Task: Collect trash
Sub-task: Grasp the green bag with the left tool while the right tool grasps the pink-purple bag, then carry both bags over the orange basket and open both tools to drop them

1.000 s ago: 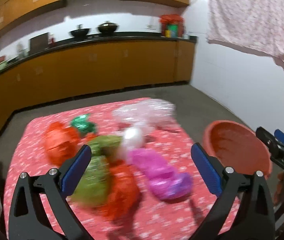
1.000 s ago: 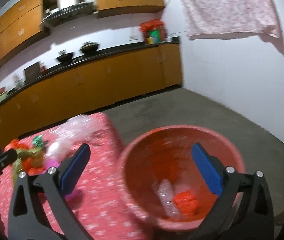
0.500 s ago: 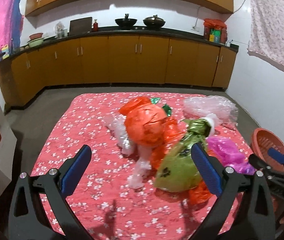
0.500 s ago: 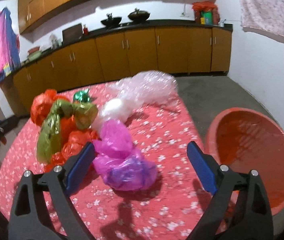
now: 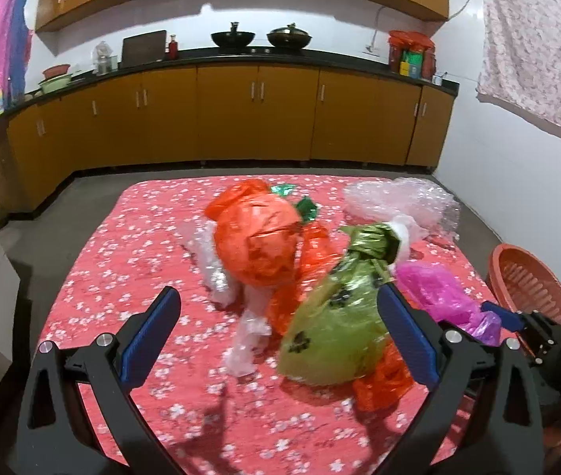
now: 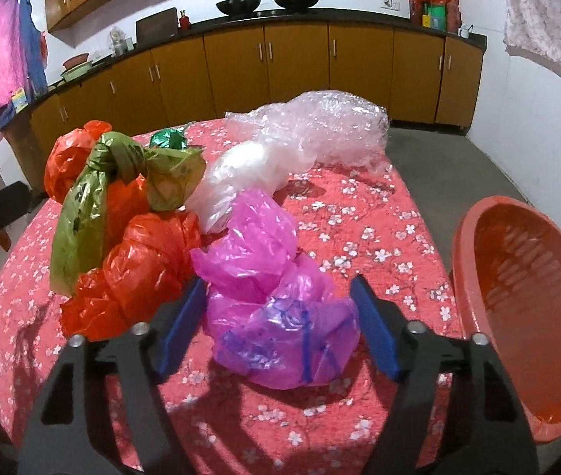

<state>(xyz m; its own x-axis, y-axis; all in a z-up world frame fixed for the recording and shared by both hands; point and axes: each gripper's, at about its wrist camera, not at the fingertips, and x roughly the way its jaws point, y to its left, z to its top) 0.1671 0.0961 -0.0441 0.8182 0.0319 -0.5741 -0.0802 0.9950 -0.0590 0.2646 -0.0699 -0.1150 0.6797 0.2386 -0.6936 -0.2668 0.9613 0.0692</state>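
**Right gripper straddles the pink bag; most of the pile not yet binned**

The right gripper [image 6: 278,326] is spread, with the pink bag [image 6: 276,312] sitting between its two blue pads. The pads lie close to the bag's sides, but whether they touch it cannot be told. The left gripper [image 5: 278,336] is also spread and holds nothing; it hangs over the desk [image 5: 122,277] with the green bag [image 5: 332,332] just ahead of its right finger.

Around them the trash lies heaped on the flowered red cloth: an orange bag [image 5: 258,243] behind the green one, a second crumpled orange bag [image 6: 134,273] beside the pink, a white bag [image 6: 237,182], clear bubble wrap [image 6: 328,130] at the far edge and a small green foil scrap [image 6: 169,138].

The red basket [image 6: 525,289] stands just off the desk's right side. The part of its inside that shows looks bare, so the collecting seems barely begun, and every bag on the desk remains to be moved.

The basket's near end is cut off by the frame, and the left view is slightly blurred.
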